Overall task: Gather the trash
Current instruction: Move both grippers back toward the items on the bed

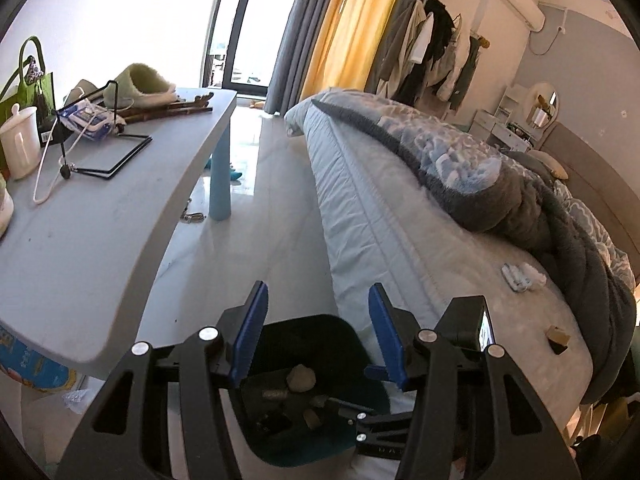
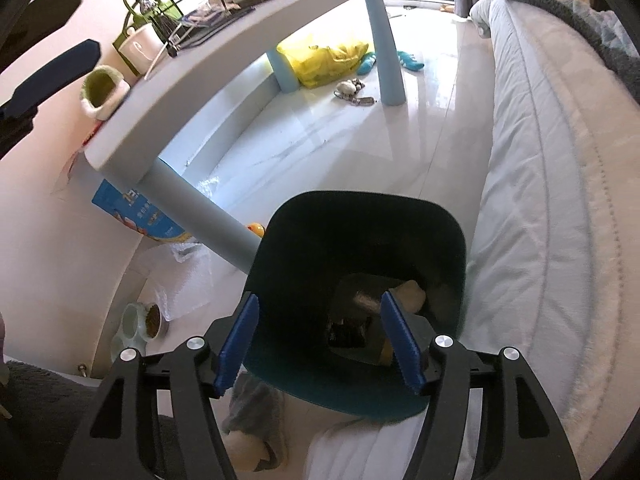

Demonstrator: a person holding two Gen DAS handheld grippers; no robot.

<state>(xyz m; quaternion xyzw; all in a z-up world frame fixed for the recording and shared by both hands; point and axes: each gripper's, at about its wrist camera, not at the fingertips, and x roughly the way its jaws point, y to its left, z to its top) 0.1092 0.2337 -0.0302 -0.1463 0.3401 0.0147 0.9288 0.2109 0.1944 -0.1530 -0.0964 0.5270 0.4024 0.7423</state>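
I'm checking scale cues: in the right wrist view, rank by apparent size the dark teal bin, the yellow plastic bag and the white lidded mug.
1. Dark teal bin, though nearest the camera.
2. Yellow plastic bag.
3. White lidded mug.

The grey worktop (image 1: 100,216) carries a white lidded mug (image 1: 18,142) at its nine o'clock edge, a green bag (image 1: 30,80) behind it, a black wire stand (image 1: 108,156), a blue-white packet (image 1: 86,118) and a fuzzy green slipper (image 1: 142,84) toward twelve. The bed (image 1: 400,216) bears a rumpled grey-blue blanket (image 1: 480,176), small white wrappers (image 1: 520,276) and a brown scrap (image 1: 558,336) at four o'clock. On the floor (image 2: 320,140) stand a dark bin (image 2: 360,264), a yellow bag (image 2: 324,60) and a pet bowl (image 2: 140,324).
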